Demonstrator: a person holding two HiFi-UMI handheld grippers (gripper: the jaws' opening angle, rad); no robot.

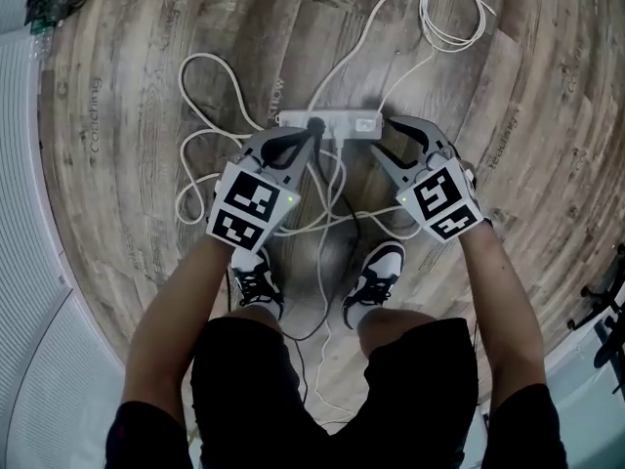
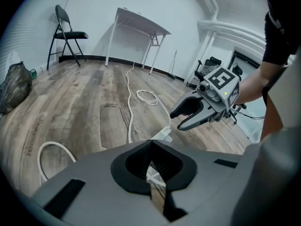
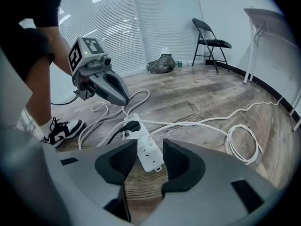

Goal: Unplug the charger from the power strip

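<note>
On the floor (image 1: pixel 146 86), white strip (image 1: pixel 342 121) lies amid cables (image 1: pixel 454 13), with the black charger (image 1: pixel 315 123) plugged into it. Left gripper (image 1: pixel 311 140): jaws together, empty, tip just beside the charger. Right gripper (image 1: pixel 383 135): jaws apart, strip's other end lined up between them, not gripped.

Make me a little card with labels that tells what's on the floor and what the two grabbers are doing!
floor: wooden planks
power strip: white, lying flat on the floor
black plug: pushed into the strip, not pulled out yet
white cables: looped loosely around the strip
left gripper: shut, empty, tip close to the plug
right gripper: open, empty, strip's near end lined up between its jaws
</note>
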